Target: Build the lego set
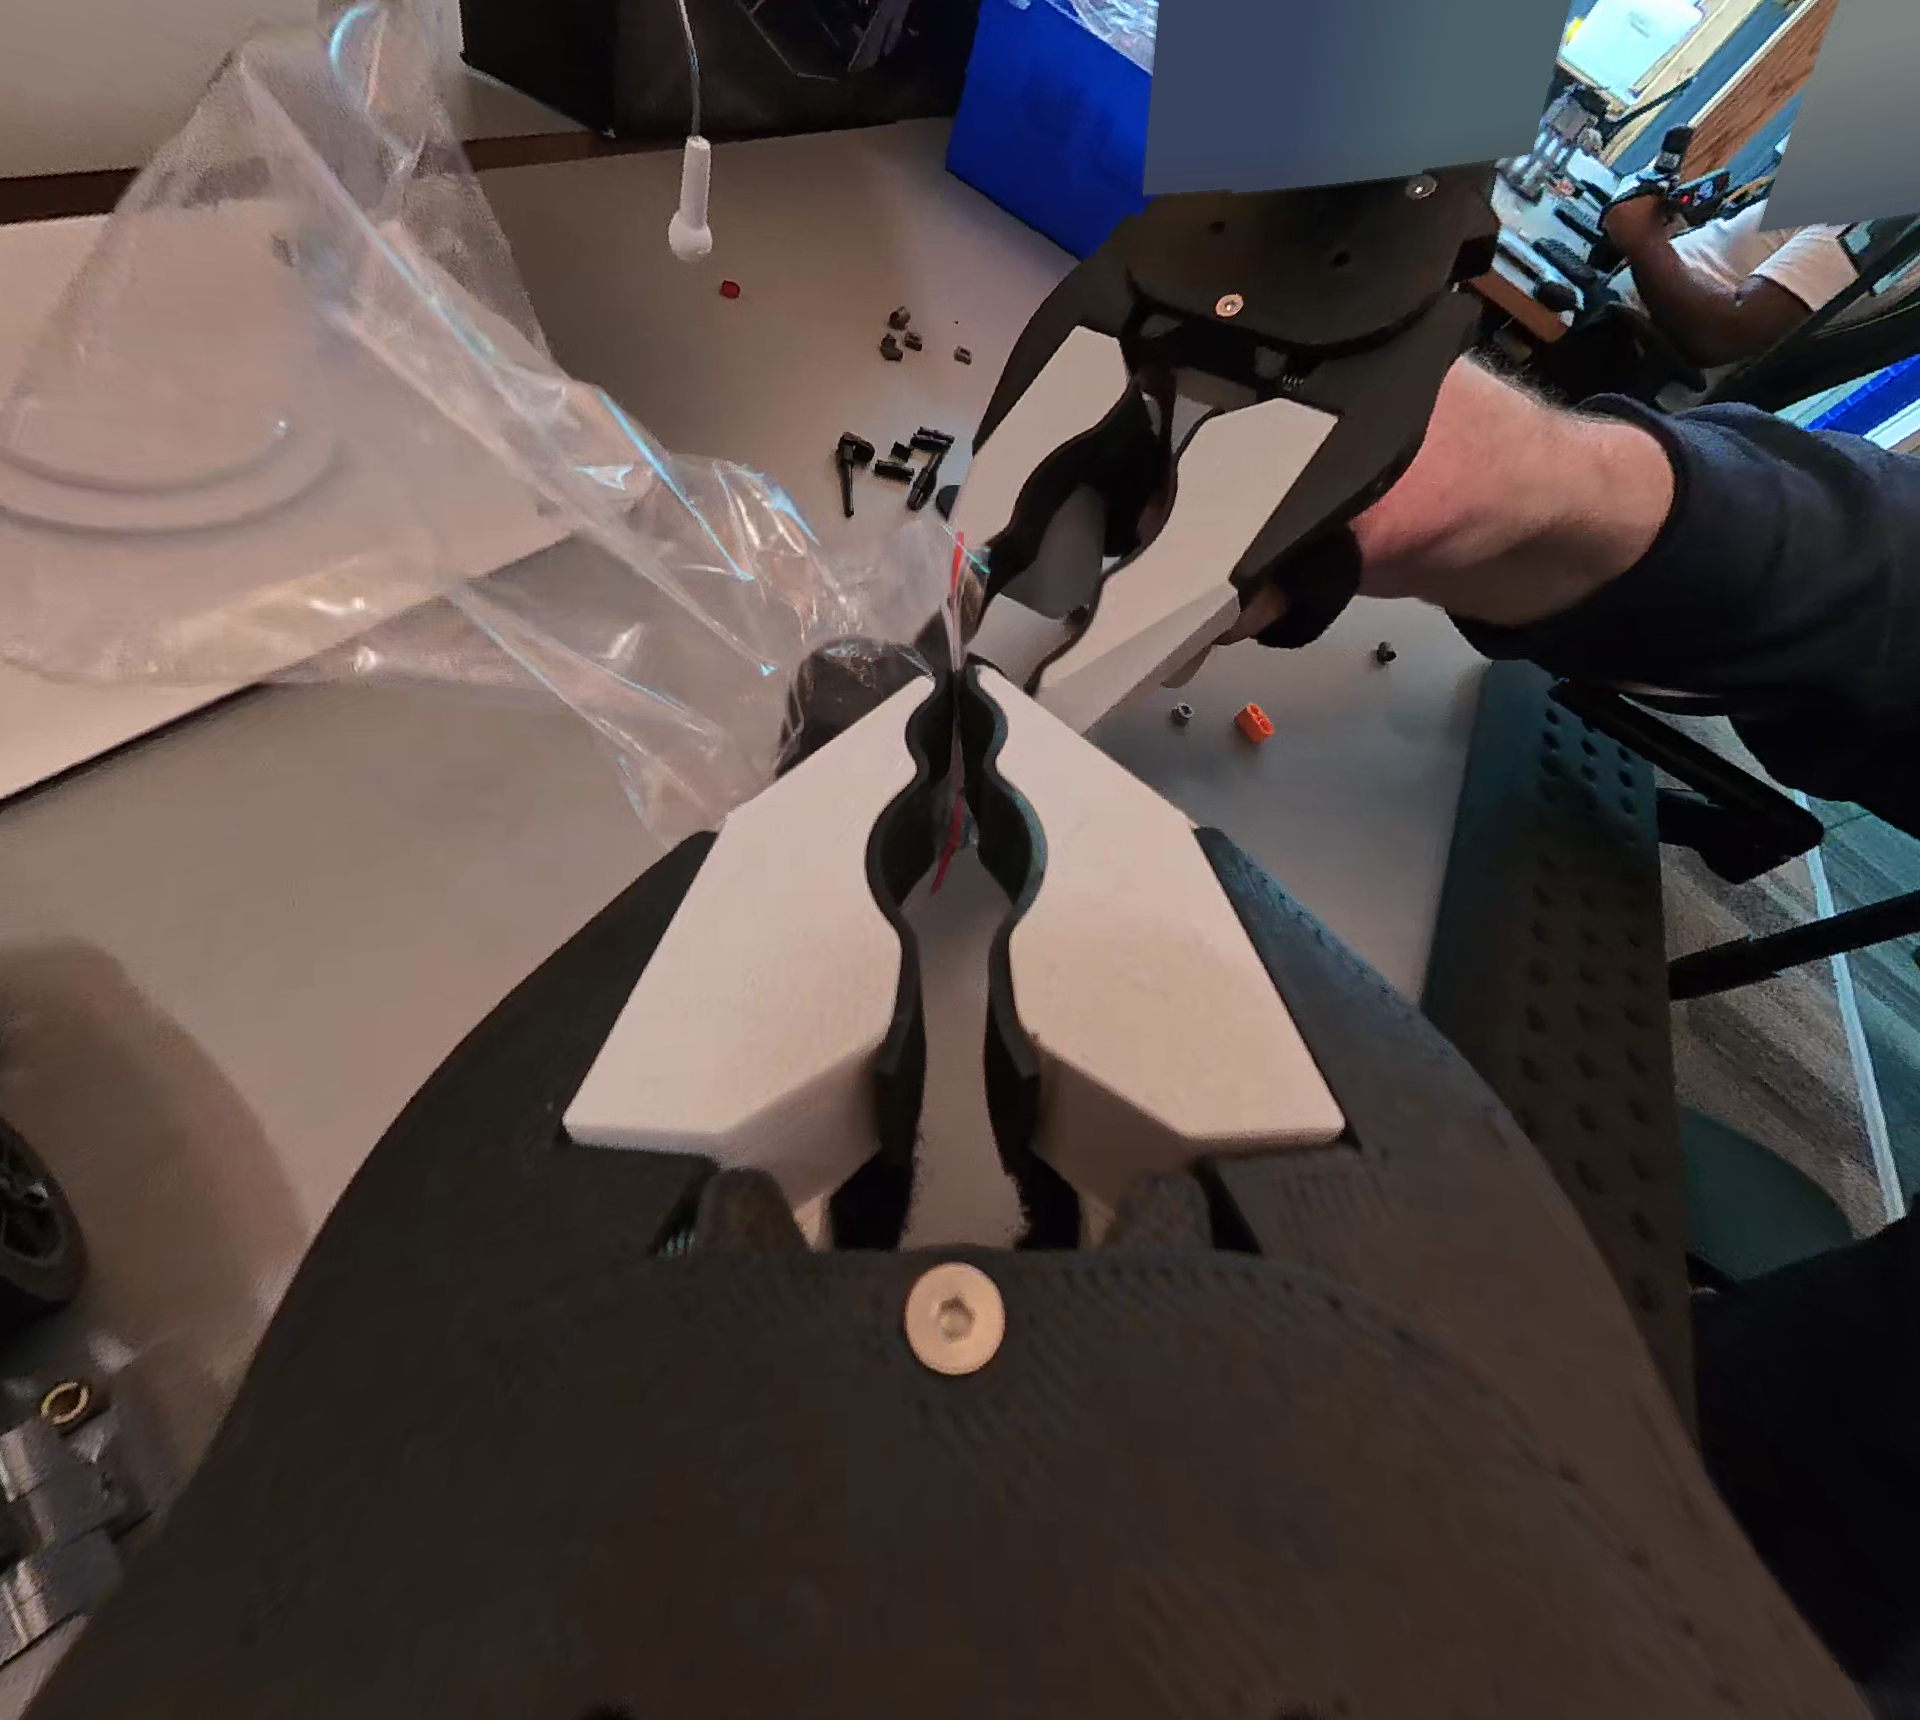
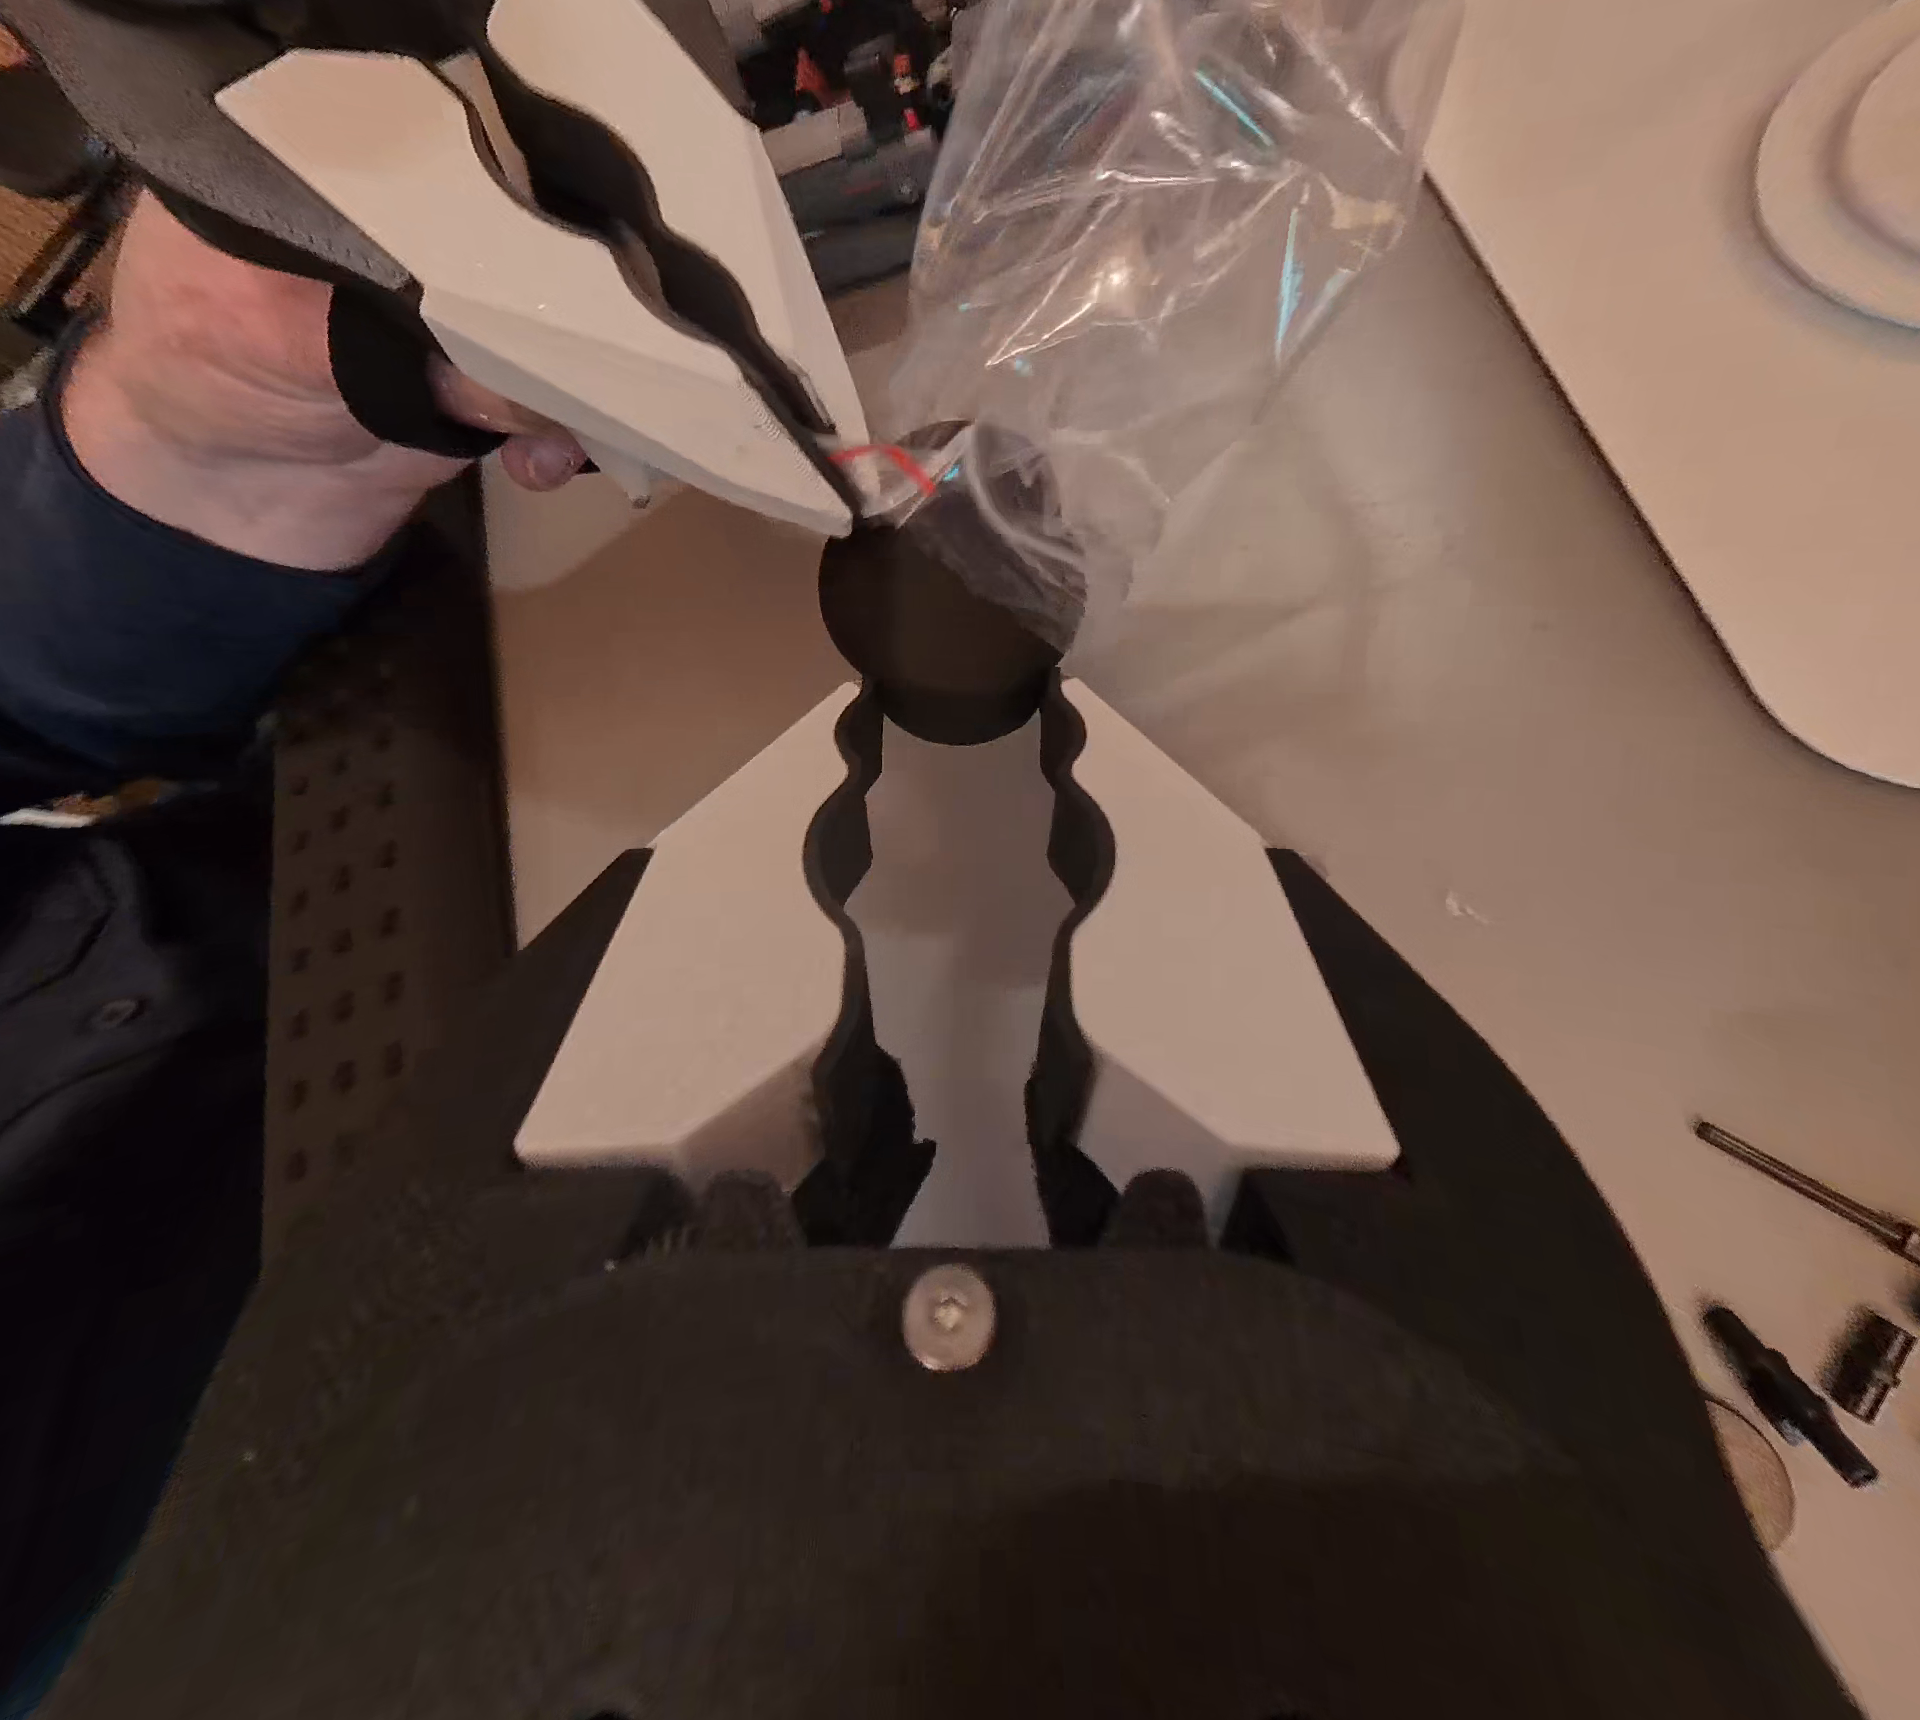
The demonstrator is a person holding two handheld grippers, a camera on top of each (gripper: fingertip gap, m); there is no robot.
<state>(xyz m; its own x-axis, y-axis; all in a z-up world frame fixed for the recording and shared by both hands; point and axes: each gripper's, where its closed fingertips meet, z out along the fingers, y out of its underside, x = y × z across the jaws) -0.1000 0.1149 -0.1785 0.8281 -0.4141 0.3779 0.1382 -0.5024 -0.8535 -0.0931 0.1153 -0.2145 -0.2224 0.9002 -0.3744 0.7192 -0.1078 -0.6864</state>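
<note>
A clear plastic bag [image 1: 416,423] lies across the grey table [image 1: 312,891]. My left gripper [image 1: 954,694] is shut on the bag's edge, where a red strip runs. It also shows in the right wrist view [image 2: 842,486], pinching the bag [image 2: 1195,164]. A black wheel [image 2: 935,621] sits partly inside the bag mouth; it also shows in the left wrist view [image 1: 842,683]. My right gripper [image 2: 956,694] is open, jaws about a wheel's width apart, tips right at the wheel. I cannot tell if they touch it. A hand holds the right gripper [image 1: 1081,647] just beyond the left one.
Loose black pieces [image 1: 894,465], grey pieces [image 1: 904,335], a red piece [image 1: 730,288] and an orange piece [image 1: 1254,723] lie on the table. A white moulded board [image 2: 1662,320] is beside the bag. A blue bin [image 1: 1039,112] stands behind. A black pin [image 2: 1787,1400] and a metal rod [image 2: 1808,1182] lie nearby. My left and right fingertips are right by each other. My right gripper's tips are some 15 cm from the metal rod [image 2: 1808,1182].
</note>
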